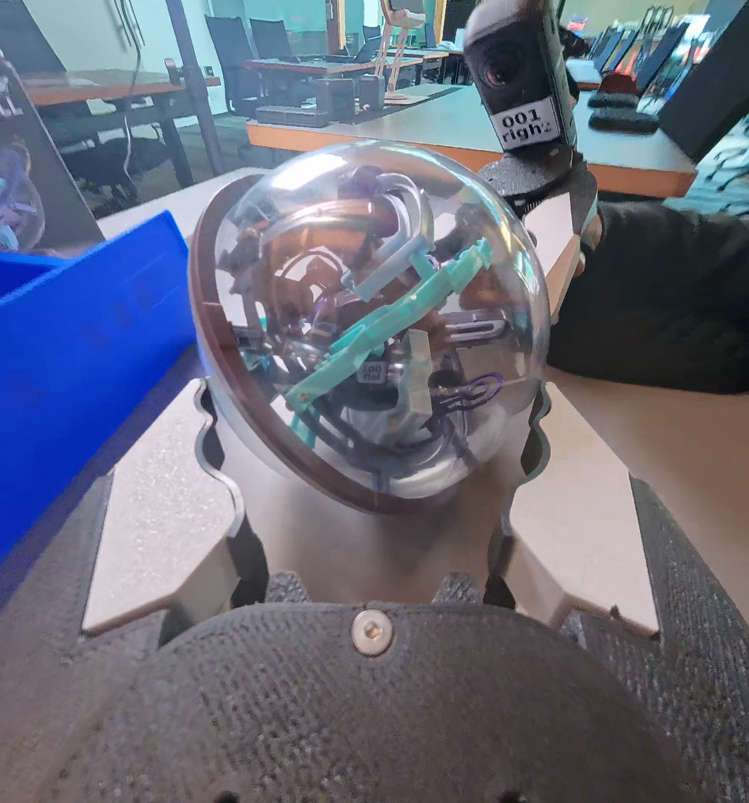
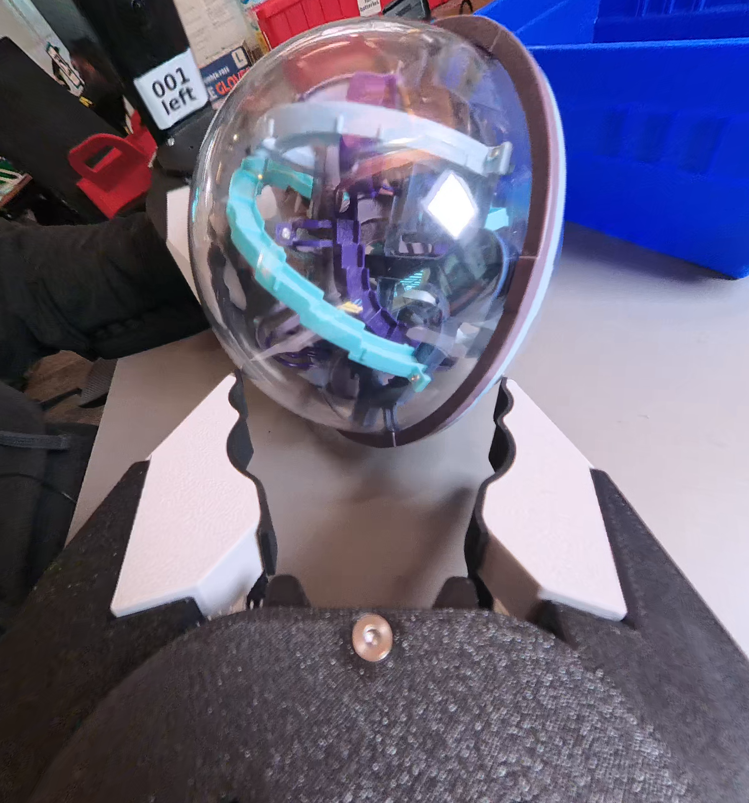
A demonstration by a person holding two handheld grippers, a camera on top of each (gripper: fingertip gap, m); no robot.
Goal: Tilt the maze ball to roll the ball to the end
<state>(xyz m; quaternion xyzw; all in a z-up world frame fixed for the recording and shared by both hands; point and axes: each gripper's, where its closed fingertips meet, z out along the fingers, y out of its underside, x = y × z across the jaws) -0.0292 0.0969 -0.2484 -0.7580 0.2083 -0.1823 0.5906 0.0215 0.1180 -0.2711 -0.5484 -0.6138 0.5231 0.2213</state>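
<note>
The maze ball [image 1: 364, 313] is a clear sphere with teal, purple and grey tracks inside and a brown band round it, tilted on a slant. My left gripper [image 1: 372, 391] is shut on it, with its fingertips [image 1: 205, 417] touching the lower sides. My right gripper [image 2: 368, 384] grips the same ball [image 2: 364, 226] from the opposite side, its fingertips [image 2: 238, 404] against the shell. The right gripper's camera body [image 1: 520, 78] shows behind the ball, and the left gripper's body [image 2: 164, 74] shows in the right wrist view. I cannot pick out the small ball inside.
A blue bin [image 1: 59, 369] stands close beside the ball and also shows in the right wrist view [image 2: 668, 152]. A dark printed box [image 1: 12, 152] stands behind it. A person's dark sleeve [image 1: 668, 295] lies on the pale table [image 1: 625, 456]. Red items [image 2: 107, 169] sit farther back.
</note>
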